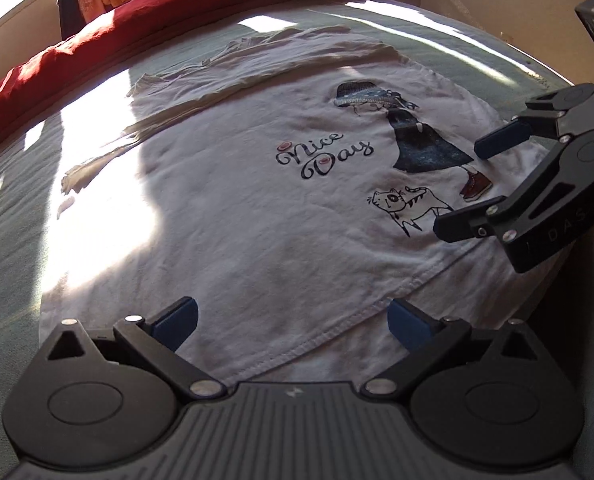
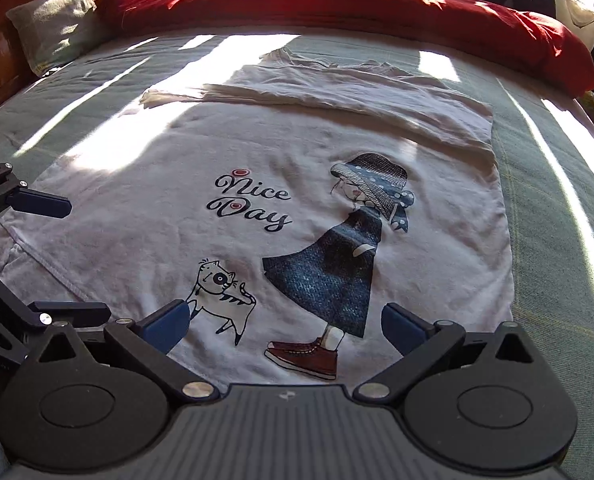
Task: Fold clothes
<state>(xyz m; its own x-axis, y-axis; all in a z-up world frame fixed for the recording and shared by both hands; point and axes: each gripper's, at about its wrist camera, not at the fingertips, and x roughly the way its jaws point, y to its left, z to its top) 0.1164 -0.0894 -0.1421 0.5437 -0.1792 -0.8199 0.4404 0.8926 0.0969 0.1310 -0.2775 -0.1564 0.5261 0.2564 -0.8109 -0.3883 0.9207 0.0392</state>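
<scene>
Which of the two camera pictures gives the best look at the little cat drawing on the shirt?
The right wrist view: the cat drawing sits close, upright and nearly whole, just by one finger of the right gripper. The left wrist view shows it smaller, tilted, off to the side.

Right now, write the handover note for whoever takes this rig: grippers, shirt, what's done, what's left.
Left gripper: open, holding nothing, over the near hem of the white T-shirt.
Right gripper: open, holding nothing, above the lower edge by the printed shoe and cat.
The shirt lies print-up on the green bedcover, "Nice Day" graphic facing the cameras. The red duvet and a pillow sit along the far side of the bed.
Done: shirt laid out; the far part, sleeves and neck, looks already folded in over the body.
Left: grip the near hem with both grippers, fold the body over, tidy the bundle.
</scene>
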